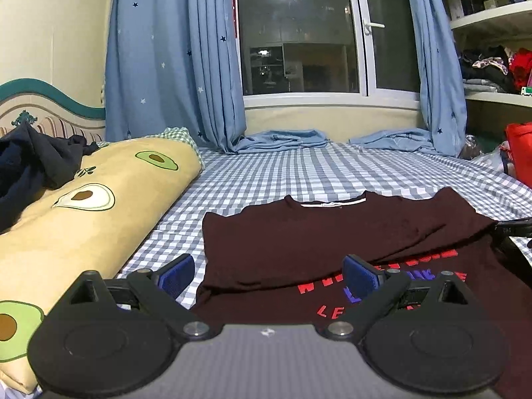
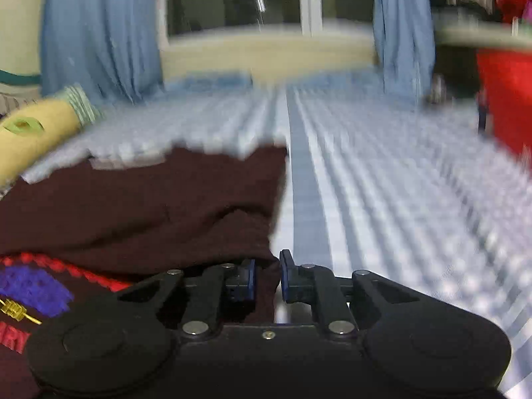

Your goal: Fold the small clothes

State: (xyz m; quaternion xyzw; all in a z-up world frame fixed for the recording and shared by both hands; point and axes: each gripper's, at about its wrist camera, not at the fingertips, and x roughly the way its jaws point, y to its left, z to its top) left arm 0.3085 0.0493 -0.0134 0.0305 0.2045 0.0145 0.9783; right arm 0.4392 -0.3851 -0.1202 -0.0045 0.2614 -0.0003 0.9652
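On the checked bedsheet (image 1: 332, 173) lies a dark maroon T-shirt (image 1: 332, 232), collar toward the window (image 1: 299, 33), its top part folded down over the red and blue lettering (image 1: 432, 274) on the chest. Left gripper (image 1: 268, 274) hovers low over the shirt's near left edge, blue pads (image 1: 176, 274) spread wide, one over the sheet and one over the cloth, nothing between them being squeezed. Over on the other side, the right gripper (image 2: 267, 274) sits at the shirt's right edge, pads drawn close together with a fold of maroon cloth between them; the view is blurred, yet the fabric appears pinched there. A yellow avocado-print quilt (image 1: 83, 216) runs along the left of the bed, just beside the shirt, with a dark garment (image 1: 30, 166) heaped on its far end. Blue star curtains (image 1: 166, 66) hang at both sides of the window, hems pooled on the sheet. Shelves (image 1: 492, 23) and a red bag (image 1: 518, 156) stand off to the right.
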